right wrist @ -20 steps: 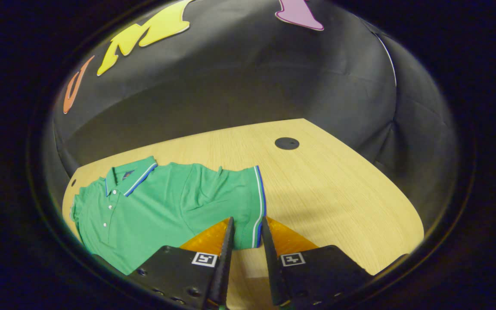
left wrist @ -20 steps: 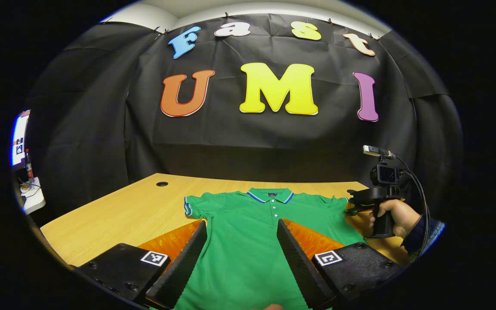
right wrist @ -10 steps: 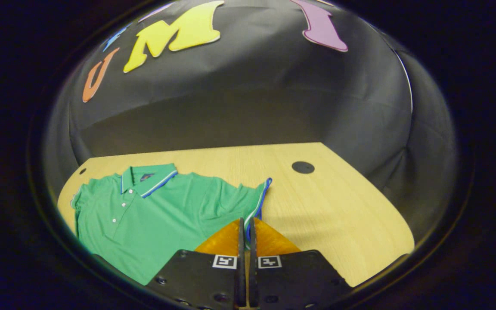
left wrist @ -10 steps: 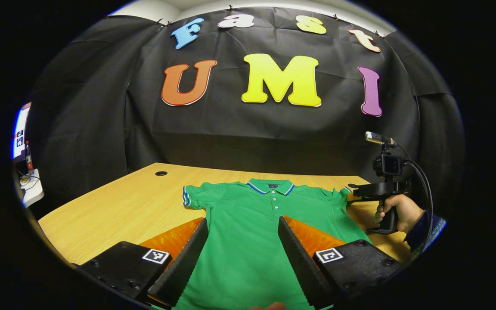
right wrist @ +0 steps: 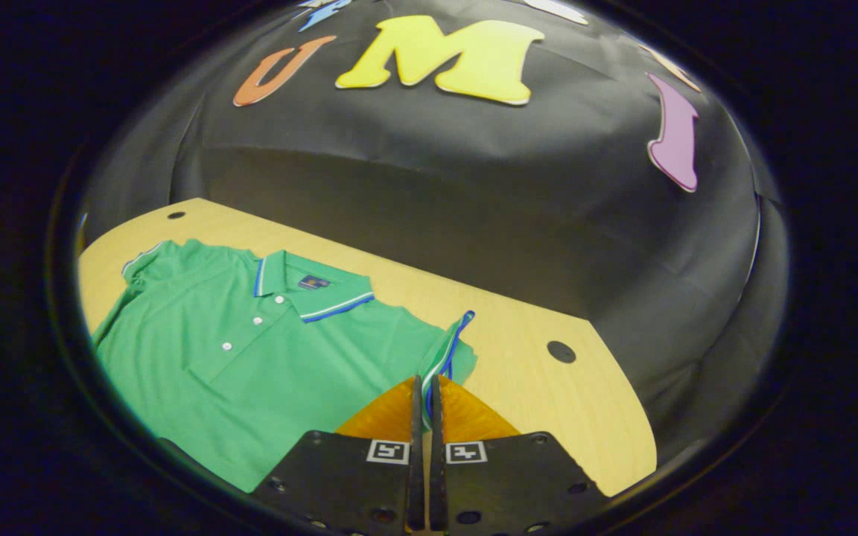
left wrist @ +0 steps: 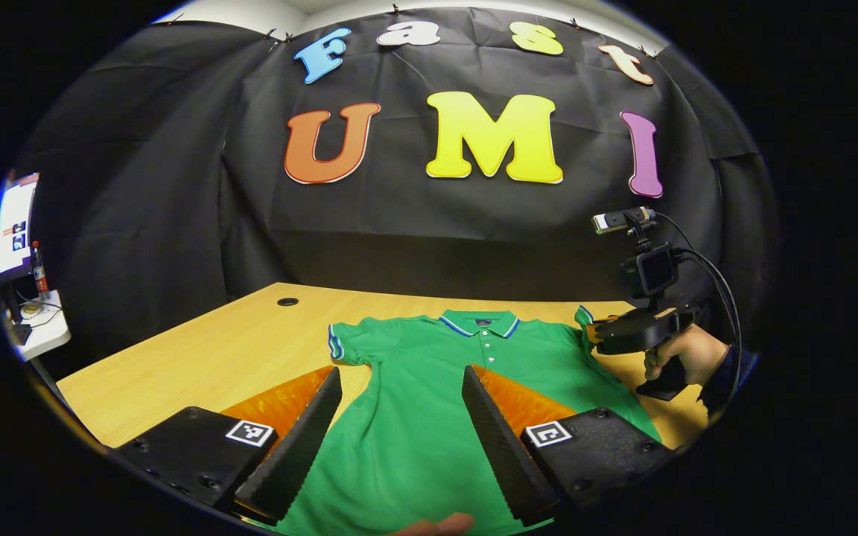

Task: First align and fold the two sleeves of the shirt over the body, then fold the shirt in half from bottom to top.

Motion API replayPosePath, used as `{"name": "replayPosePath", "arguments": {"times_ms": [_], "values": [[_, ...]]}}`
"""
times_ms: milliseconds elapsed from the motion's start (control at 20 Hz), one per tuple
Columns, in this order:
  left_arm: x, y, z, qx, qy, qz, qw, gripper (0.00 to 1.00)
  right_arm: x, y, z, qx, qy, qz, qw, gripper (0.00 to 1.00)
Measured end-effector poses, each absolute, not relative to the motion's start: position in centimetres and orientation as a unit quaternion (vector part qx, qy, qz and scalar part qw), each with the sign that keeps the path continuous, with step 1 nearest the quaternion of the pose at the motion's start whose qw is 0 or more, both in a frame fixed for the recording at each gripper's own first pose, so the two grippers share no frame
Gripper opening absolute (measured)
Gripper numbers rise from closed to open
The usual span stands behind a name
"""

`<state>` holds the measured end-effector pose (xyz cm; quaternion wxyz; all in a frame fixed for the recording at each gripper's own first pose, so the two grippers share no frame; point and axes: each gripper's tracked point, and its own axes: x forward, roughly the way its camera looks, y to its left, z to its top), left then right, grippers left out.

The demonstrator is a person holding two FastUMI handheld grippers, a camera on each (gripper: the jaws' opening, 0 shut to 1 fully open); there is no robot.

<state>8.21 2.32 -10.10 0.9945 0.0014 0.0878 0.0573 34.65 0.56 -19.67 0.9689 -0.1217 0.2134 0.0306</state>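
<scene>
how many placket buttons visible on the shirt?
3 in the right gripper view, in a line below the collar of the shirt: top button, middle button, lowest button. More may be hidden.

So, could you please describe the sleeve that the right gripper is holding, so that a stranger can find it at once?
Start from the wooden table and the green polo shirt spread on it. Follow the shirt to the side nearest the round hole in the tabletop: the sleeve there is pinched by the right gripper. Unlike the other sleeve, which lies flat, its striped cuff is lifted and bunched.
</scene>
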Motion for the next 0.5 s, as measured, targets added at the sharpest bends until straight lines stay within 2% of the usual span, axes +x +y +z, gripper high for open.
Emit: {"name": "replayPosePath", "arguments": {"times_ms": [250, 350, 450, 500], "values": [[8.5, 3.4, -10.3, -0.008, 0.093, 0.068, 0.993, 1.00, 34.1, 5.4, -18.7, -0.144, 0.189, 0.074, 0.969, 0.03], [8.6, 3.8, -10.4, -0.009, 0.095, 0.072, 0.993, 1.00, 33.3, 7.1, -18.6, -0.140, 0.186, 0.098, 0.968, 0.11], [8.7, 4.0, -10.6, -0.015, 0.100, 0.073, 0.992, 1.00, 32.2, 8.0, -17.5, -0.118, 0.174, 0.115, 0.971, 0.42], [8.8, 4.0, -10.8, -0.019, 0.103, 0.071, 0.992, 1.00, 31.3, 7.7, -16.7, -0.108, 0.170, 0.113, 0.973, 0.66]]}}
